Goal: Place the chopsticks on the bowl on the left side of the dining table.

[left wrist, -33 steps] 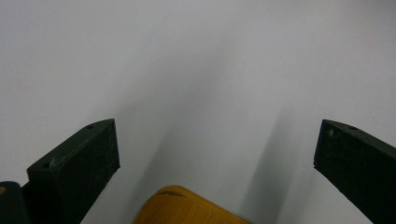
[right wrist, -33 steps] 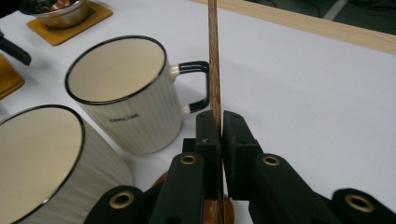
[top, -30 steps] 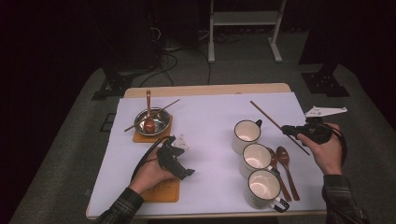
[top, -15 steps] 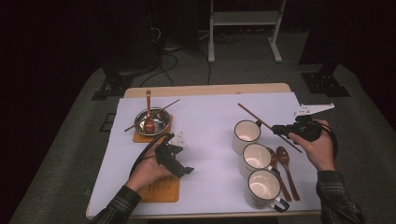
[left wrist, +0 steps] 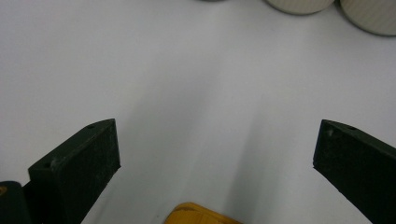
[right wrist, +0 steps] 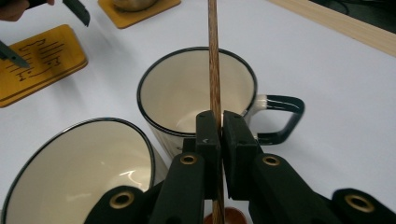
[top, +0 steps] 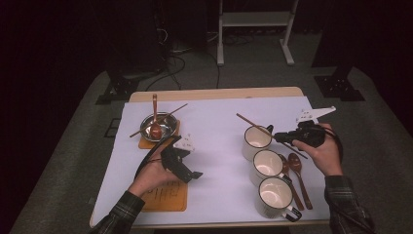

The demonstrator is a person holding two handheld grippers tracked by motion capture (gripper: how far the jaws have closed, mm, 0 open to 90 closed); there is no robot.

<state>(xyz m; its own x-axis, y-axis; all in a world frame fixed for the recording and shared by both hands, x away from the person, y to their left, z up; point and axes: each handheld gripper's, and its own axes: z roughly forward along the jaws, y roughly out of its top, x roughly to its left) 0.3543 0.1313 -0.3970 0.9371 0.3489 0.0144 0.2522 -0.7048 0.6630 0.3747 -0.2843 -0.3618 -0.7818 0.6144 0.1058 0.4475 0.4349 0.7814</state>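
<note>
Chopstick [right wrist: 214, 65], clamped in my right gripper [top: 281, 138], has swung in from the table's right edge and now crosses the rim of the far mug [top: 256, 141], so I judge dropping it in comes next. All three mugs look empty; two wooden spoons [top: 295, 173] lie beside them. My left gripper [top: 191, 172] hangs released near the orange coaster [top: 163, 197].

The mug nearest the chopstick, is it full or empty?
Empty: the mug shows a bare cream inside under the chopstick clamped in the right tool.
</note>
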